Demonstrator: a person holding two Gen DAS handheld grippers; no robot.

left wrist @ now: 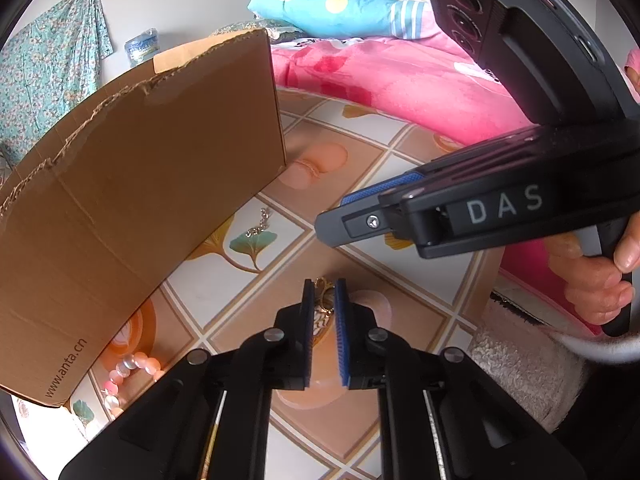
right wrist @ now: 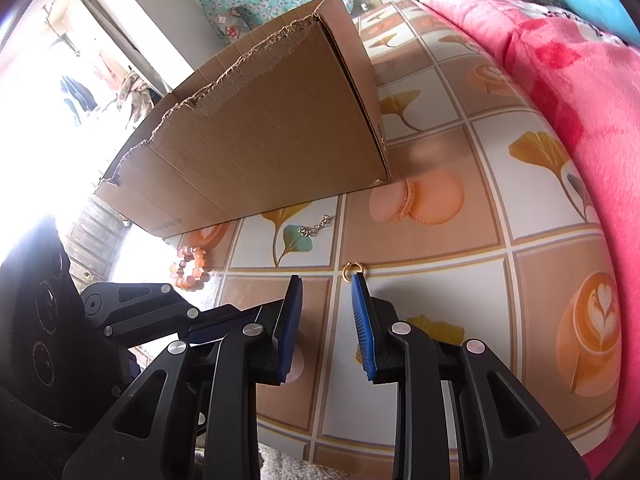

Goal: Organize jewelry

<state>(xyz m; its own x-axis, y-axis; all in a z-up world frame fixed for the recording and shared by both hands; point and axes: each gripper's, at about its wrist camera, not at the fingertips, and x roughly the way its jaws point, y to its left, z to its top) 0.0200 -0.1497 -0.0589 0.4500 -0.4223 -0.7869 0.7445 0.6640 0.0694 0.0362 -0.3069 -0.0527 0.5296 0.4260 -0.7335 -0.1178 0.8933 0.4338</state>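
My left gripper (left wrist: pixel 325 300) is shut on a small gold piece of jewelry (left wrist: pixel 322 307) that stands between its blue pads, low over the patterned tablecloth (left wrist: pixel 360 168). A silver chain (left wrist: pixel 261 224) lies beyond it beside the brown cardboard box (left wrist: pixel 140 200). An orange bead bracelet (left wrist: pixel 134 364) lies at the box's near corner. My right gripper (left wrist: pixel 340 212) comes in from the right, above the cloth. In the right wrist view that gripper (right wrist: pixel 326 292) is open and holds nothing. A gold ring (right wrist: pixel 352 270) lies just past its right fingertip, with the chain (right wrist: pixel 316 226) and bracelet (right wrist: pixel 190 268) farther on.
The torn-edged box (right wrist: pixel 260 140) stands at the back left of the tablecloth (right wrist: pixel 440 240). A pink blanket (left wrist: pixel 400 80) borders the far side. A person's hand (left wrist: pixel 592 280) grips the right tool's handle. A white fluffy cloth (left wrist: pixel 520 360) lies at the near right edge.
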